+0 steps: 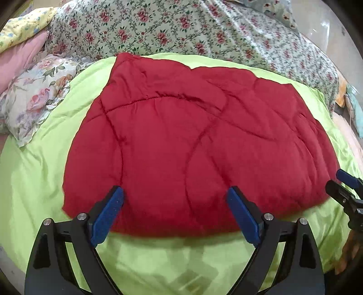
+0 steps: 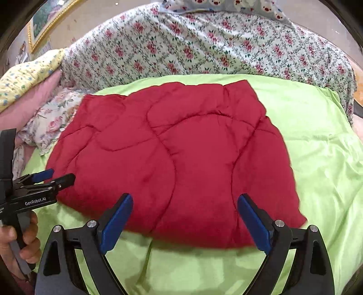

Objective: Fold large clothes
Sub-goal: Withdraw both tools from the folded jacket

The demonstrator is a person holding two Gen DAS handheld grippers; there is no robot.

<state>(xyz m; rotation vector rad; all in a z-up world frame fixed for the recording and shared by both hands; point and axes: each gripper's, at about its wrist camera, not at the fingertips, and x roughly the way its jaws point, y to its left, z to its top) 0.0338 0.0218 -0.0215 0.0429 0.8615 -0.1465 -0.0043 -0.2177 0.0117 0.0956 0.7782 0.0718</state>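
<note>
A red quilted garment (image 1: 192,145) (image 2: 177,158) lies folded into a rough rectangle on a lime green sheet (image 1: 40,177) (image 2: 317,140). My left gripper (image 1: 175,192) hovers open over the garment's near edge, with nothing between its blue pads (image 1: 109,215). My right gripper (image 2: 185,199) is open too, spread wide above the same near edge further right. Each gripper shows in the other's view: the right gripper (image 1: 335,180) by the garment's right corner, the left gripper (image 2: 60,175) at its left corner, held by a hand (image 2: 13,240).
A floral quilt (image 1: 181,29) (image 2: 204,45) covers the bed behind the green sheet. A flowered pillow (image 1: 36,97) (image 2: 52,122) lies to the left, beside pink and yellow bedding (image 1: 20,47). A framed picture (image 2: 45,20) hangs at the far left.
</note>
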